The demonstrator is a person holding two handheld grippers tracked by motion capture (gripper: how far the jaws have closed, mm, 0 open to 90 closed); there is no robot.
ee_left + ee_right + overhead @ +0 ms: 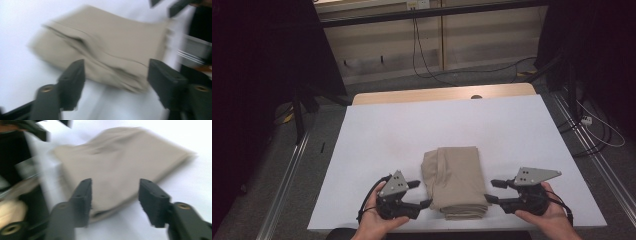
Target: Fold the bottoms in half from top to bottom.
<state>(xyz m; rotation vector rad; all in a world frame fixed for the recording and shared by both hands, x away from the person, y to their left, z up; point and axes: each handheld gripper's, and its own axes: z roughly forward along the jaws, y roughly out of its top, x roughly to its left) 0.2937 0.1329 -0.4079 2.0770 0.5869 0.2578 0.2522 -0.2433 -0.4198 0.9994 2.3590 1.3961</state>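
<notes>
— Black jaws first: how do yours stand?

— Both pairs stand apart with nothing pressed between them. My left gripper (421,194) sits at the near left corner of the folded beige cloth (455,181), my right gripper (493,191) at its near right corner. In the left gripper view the cloth (105,50) lies just beyond the gap; in the right gripper view the cloth (120,162) fills the space past the jaws, its near edge running between them.

— What might go wrong from here?

— I judge the fold to be the weak point. The stack is several soft layers deep, and if I close on only the top one, the bundle could peel open when lifted. If the two sides are pulled unevenly, the neat rectangle could skew or slide on the smooth tabletop (382,135). The cloth also lies near the tabletop's front edge, so a drag toward me could spill it off.

— And the stuff itself?

— Matte woven fabric, tan, limp, with a rumpled crease along its left side and stacked edges at the near end. The tabletop is a flat white sheet, with a pale wooden strip (442,94) showing beyond its far edge.
</notes>
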